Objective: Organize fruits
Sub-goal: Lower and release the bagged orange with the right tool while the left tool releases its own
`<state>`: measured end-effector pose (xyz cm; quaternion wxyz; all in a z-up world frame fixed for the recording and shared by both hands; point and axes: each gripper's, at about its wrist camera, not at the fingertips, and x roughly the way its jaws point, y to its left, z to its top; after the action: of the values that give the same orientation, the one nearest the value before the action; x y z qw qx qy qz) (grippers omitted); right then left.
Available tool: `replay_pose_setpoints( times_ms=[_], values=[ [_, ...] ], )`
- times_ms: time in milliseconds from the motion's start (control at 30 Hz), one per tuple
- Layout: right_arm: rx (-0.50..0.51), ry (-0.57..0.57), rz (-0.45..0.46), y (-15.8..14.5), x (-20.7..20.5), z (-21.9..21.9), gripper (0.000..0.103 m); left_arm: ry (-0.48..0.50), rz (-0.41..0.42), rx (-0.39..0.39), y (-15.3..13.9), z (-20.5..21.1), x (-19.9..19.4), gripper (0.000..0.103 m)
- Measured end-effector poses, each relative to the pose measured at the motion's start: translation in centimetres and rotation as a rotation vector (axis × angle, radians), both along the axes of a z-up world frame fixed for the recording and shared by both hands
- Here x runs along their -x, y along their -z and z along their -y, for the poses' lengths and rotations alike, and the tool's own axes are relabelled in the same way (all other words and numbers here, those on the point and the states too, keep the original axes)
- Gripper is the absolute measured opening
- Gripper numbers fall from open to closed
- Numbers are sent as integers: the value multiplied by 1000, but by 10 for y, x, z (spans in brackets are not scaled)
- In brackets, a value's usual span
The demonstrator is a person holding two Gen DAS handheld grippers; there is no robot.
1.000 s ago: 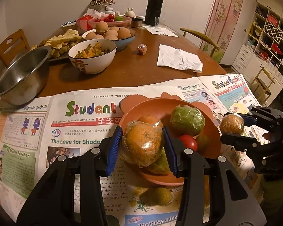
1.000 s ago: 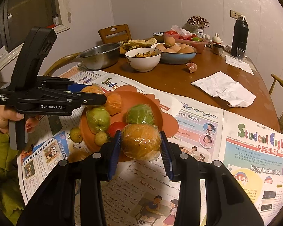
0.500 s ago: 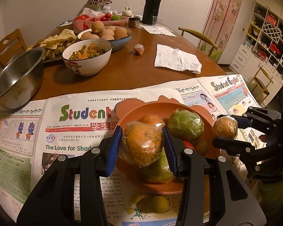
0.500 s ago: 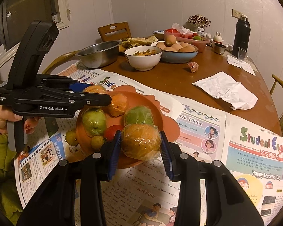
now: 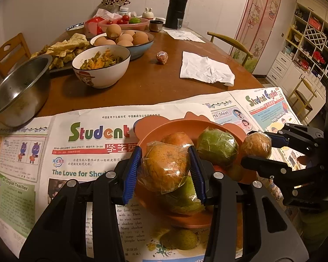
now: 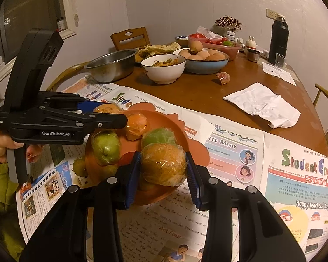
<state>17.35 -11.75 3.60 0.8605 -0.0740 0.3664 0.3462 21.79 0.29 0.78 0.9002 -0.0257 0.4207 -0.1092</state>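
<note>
An orange plate (image 5: 150, 128) (image 6: 177, 128) lies on newspaper with wrapped fruits in it: a green one (image 5: 216, 145) (image 6: 158, 136), an orange one (image 6: 135, 123) and a green apple (image 6: 105, 147). My left gripper (image 5: 166, 171) is shut on a wrapped orange (image 5: 166, 168) above the plate's near side; it also shows in the right wrist view (image 6: 108, 115). My right gripper (image 6: 164, 170) is shut on another wrapped orange (image 6: 163, 167) over the plate's edge; it shows in the left wrist view (image 5: 257, 150).
A small green fruit (image 5: 182, 239) (image 6: 79, 167) lies on the newspaper (image 5: 87, 144) beside the plate. Behind stand a steel bowl (image 5: 17, 91), a white food bowl (image 5: 100, 65), an egg bowl (image 5: 124, 39), a white cloth (image 5: 205, 69) and a black flask (image 5: 177, 6).
Both grippers have moved inward over the plate, each still holding its wrapped orange. The right gripper's orange is now closer to the wrapped green fruit.
</note>
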Motion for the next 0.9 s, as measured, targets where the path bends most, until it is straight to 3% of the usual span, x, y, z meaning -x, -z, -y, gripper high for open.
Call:
replay_pose_setpoints(
  times_ms=[600, 900],
  values=[
    [11, -19, -13, 6, 3, -4, 40, 0, 0, 1, 0, 0, 1, 35],
    [0, -18, -10, 2, 8, -2, 57, -1, 1, 3, 0, 0, 1, 35]
  ],
)
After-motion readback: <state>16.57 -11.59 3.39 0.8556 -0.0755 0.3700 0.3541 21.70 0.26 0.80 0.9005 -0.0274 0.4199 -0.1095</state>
